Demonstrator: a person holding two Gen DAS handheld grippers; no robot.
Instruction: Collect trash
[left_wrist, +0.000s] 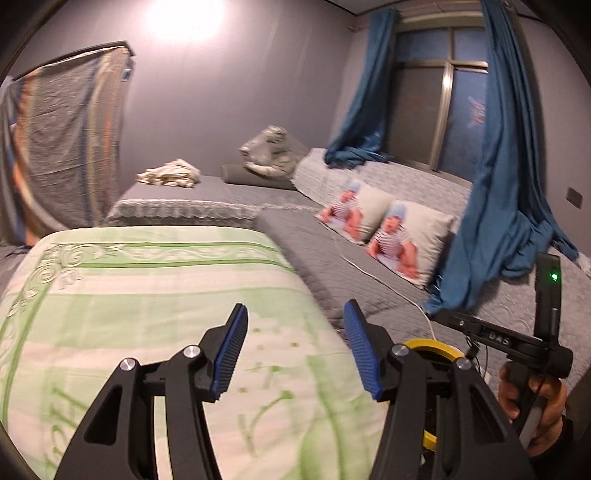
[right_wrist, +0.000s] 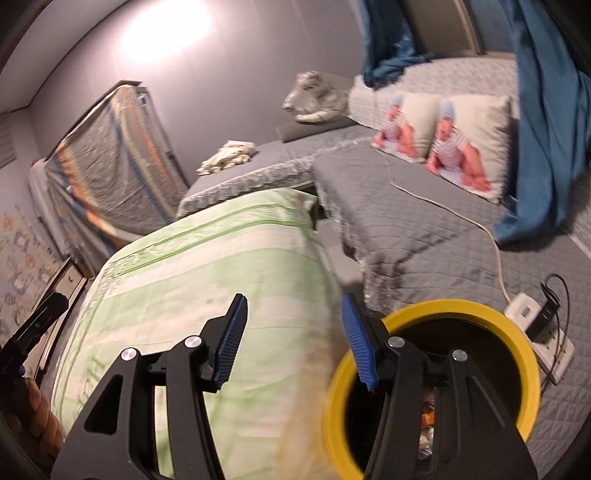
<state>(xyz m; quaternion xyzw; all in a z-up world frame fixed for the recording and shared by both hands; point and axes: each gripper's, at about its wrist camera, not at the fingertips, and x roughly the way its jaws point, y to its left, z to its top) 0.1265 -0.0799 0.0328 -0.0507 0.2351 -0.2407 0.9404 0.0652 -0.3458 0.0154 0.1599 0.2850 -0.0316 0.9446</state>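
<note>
Both tools have their blue pads apart and hold nothing. The left tool (left_wrist: 295, 347) hangs over a green-striped pillow (left_wrist: 155, 295) on the bed (left_wrist: 332, 280). The right tool (right_wrist: 293, 339) hangs where that pillow (right_wrist: 221, 266) meets a yellow-rimmed bin (right_wrist: 461, 310), its right pad over the bin's near rim. Scraps of trash (right_wrist: 428, 417) lie at the bottom of the bin, partly hidden by the tool. The bin stands on the grey quilt, just beside a white power strip (right_wrist: 539, 332) at the quilt's right edge.
</note>
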